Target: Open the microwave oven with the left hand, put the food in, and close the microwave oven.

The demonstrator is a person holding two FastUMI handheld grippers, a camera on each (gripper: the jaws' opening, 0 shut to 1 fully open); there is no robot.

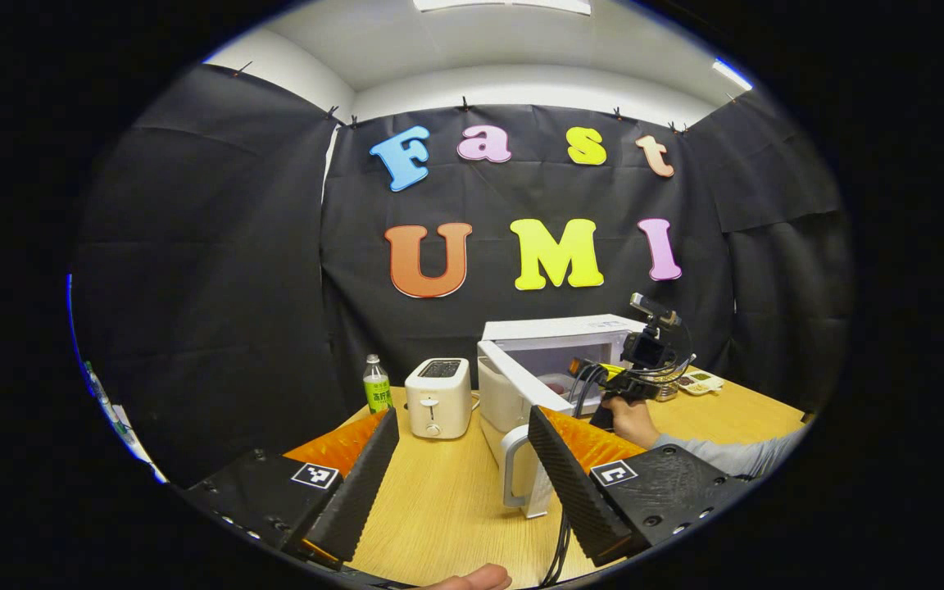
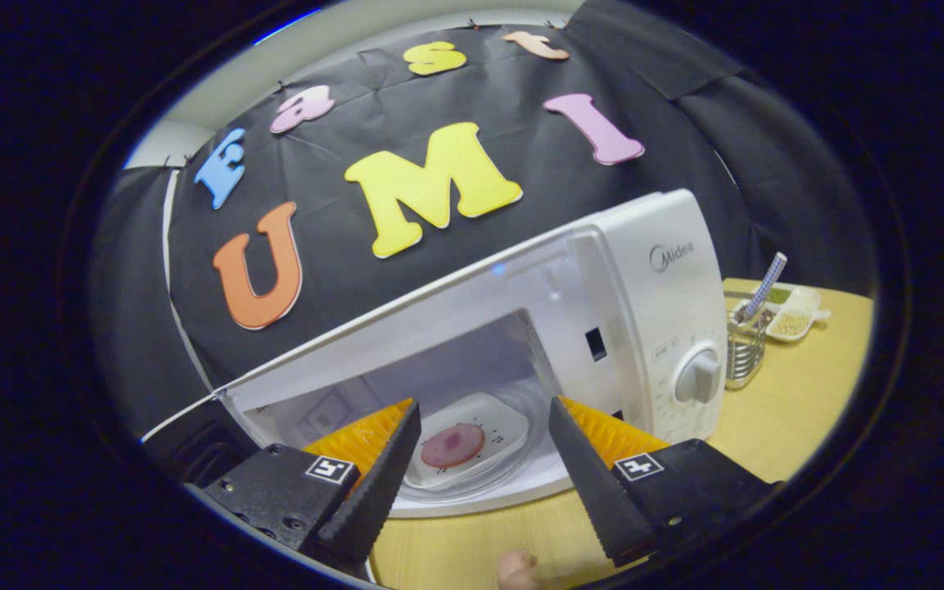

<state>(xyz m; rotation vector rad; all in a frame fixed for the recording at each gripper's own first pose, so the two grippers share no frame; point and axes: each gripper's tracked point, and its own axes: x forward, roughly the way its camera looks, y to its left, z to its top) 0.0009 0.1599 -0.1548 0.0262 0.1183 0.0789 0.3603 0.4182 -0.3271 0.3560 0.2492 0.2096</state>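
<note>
microwave [image 2: 603, 287] white, door open | food [image 2: 453, 443] – pink disc on white plate [image 2: 505, 418] inside | both grippers wide, empty

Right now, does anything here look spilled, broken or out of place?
Nothing stands out. The microwave stands with its door swung open, as the job needs, and the plate of food sits flat inside on the glass turntable. The toaster and bottle stand upright on the table.

"Midea" logo on microwave [image 2: 652, 270] front.
</note>
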